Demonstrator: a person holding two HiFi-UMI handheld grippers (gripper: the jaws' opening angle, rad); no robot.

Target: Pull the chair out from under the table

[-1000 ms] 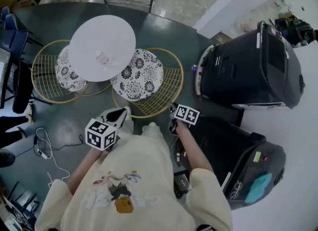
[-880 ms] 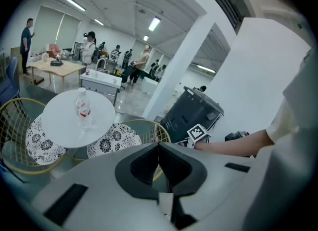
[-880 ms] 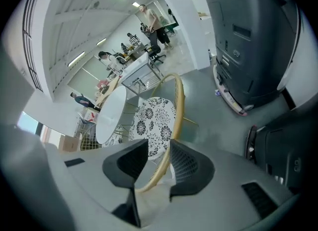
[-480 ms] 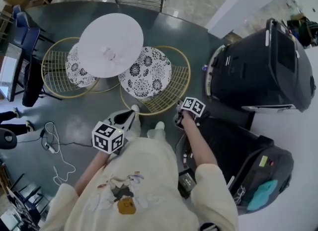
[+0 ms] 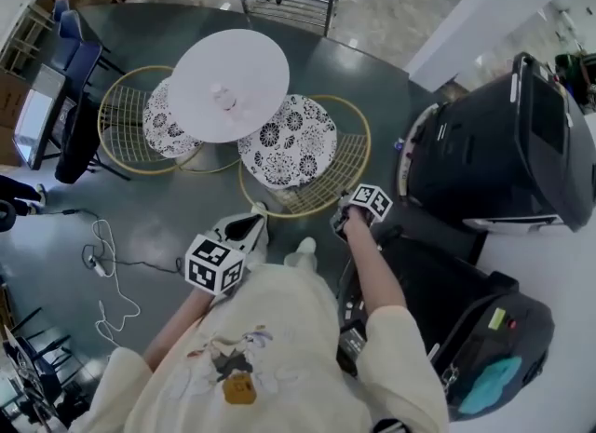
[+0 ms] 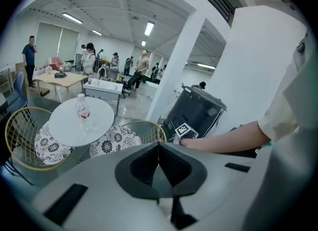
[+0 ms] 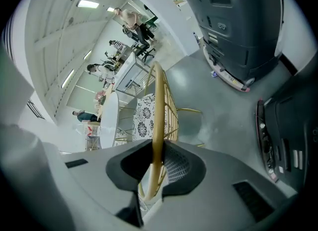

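Closing right claw (image 5: 343,222), chair's gold rim (image 7: 158,101) pinched between its jaws

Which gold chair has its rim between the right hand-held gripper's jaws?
The chair right of the white table: its gold rim is pinched between the jaws of the right hand-held gripper, which have just been closing. The left chair is untouched.

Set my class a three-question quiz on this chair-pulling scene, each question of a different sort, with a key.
1. Which gripper has the nearer chair's gold rim between its jaws?
2. True or false: the bottle stands on the floor.
3. How many wire chairs stand at the white table: A one, B two, C three?
Key: 1 the right gripper, whose jaws have just been closing on the rim; 2 false, it stands on that table; 3 B.
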